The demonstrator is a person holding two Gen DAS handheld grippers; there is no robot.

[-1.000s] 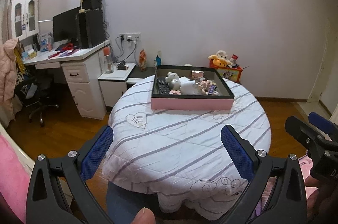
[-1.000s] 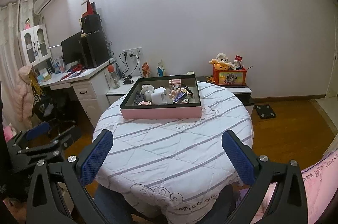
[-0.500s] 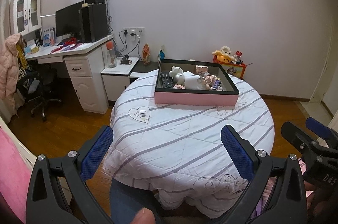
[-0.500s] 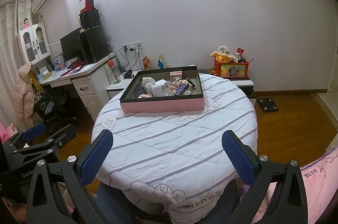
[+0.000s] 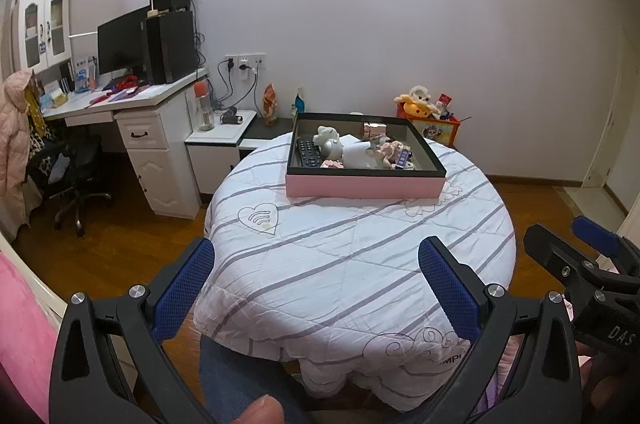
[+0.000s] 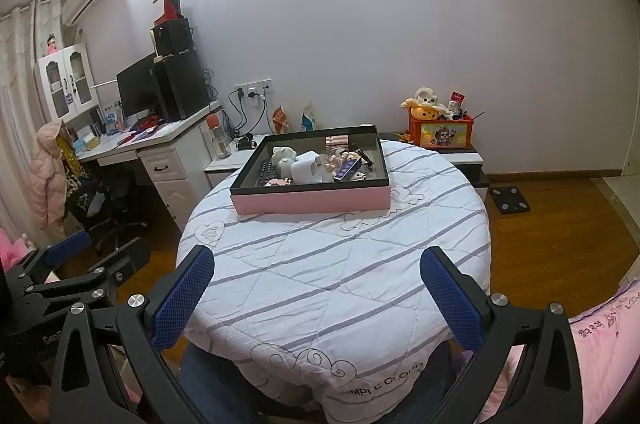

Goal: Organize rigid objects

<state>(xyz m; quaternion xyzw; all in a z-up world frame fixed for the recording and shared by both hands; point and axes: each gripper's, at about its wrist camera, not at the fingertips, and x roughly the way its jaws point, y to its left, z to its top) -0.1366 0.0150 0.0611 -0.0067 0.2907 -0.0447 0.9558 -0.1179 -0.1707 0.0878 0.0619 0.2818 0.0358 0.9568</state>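
Tray of small items is set at the table's far edge.
Both grippers, left and right, are held spread and empty, short of it.

Both views are evenly lit from overhead — a bright glare washes the upper left of the pale lilac painted wall, strongest near the ceiling in the right wrist view. The round table under its white quilted cloth with grey stripes shows only soft, faint shadows. Focus is sharp centrally. Fisheye distortion bends the room's edges — corners fall into dark vignette, and straight lines curve outward.
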